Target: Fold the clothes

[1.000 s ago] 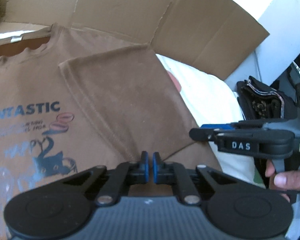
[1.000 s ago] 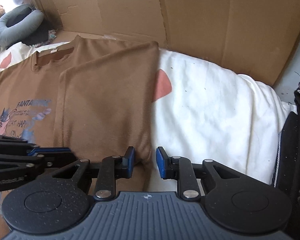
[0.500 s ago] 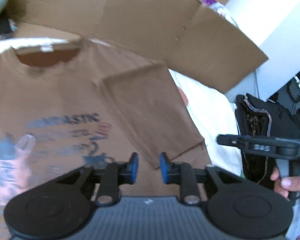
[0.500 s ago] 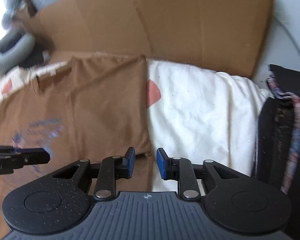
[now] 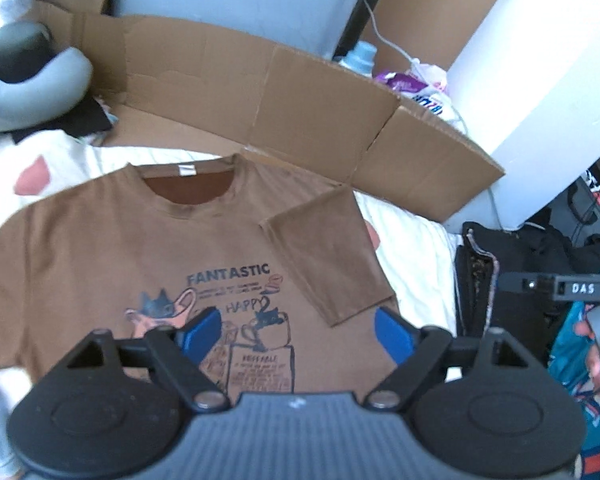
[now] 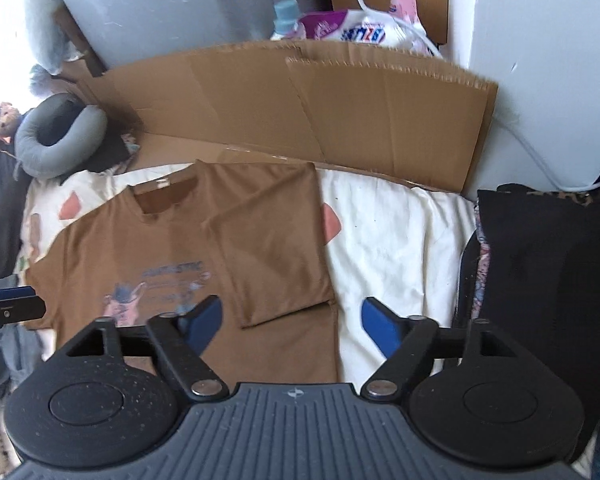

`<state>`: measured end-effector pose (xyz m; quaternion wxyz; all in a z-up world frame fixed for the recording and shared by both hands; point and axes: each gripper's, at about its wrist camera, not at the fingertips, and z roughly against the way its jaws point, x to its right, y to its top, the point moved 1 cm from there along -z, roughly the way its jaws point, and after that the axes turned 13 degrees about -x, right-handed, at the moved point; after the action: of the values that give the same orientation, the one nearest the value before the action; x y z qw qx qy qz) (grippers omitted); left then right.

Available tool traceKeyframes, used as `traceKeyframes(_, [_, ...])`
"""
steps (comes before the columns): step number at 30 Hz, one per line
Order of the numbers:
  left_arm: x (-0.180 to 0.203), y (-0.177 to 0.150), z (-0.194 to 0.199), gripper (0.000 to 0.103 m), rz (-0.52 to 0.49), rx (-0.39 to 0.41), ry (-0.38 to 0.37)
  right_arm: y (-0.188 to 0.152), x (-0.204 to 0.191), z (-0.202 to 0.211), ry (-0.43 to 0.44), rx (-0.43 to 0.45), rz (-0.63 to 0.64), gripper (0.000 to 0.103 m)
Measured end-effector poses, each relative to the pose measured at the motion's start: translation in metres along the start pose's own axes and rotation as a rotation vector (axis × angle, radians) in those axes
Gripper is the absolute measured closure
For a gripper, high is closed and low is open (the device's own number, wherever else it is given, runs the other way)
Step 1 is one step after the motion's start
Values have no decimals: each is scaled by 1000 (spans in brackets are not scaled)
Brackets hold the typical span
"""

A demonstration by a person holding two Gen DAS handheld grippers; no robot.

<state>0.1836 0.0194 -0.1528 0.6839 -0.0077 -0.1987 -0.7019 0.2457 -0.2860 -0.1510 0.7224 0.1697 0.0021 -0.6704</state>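
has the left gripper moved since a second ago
Yes. The left gripper has risen away from the brown printed t-shirt, which now looks smaller with its whole collar visible; its jaws have just been opening, nothing between them.

A bed (image 6: 400,240) covered in a white sheet with pink patches carries a brown T-shirt (image 6: 148,248), one sleeve folded inward; flattened cardboard (image 6: 340,112) lies behind the shirt, a grey neck pillow (image 6: 56,140) beside it.

Bright daylight from the upper left blows out that corner; both fisheye views are softly blurred, edges curved.
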Motion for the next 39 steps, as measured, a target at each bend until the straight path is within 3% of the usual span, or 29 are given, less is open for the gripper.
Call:
traceKeyframes(17, [-3,-37,161,9,60,0,160,-28,-29,144,-11,-33,-38,10])
traceKeyframes(23, [-17,-48,204,9,122,14,167,-36,-47,172,6,-47,-24,10])
traceKeyframes(32, [-44,-75,280,8,195,21,242,-46,-79,202,29,-51,30,10])
traceKeyframes(39, [-72,-87,320,6,217,38,287,-49,-92,211,52,-9,0,10])
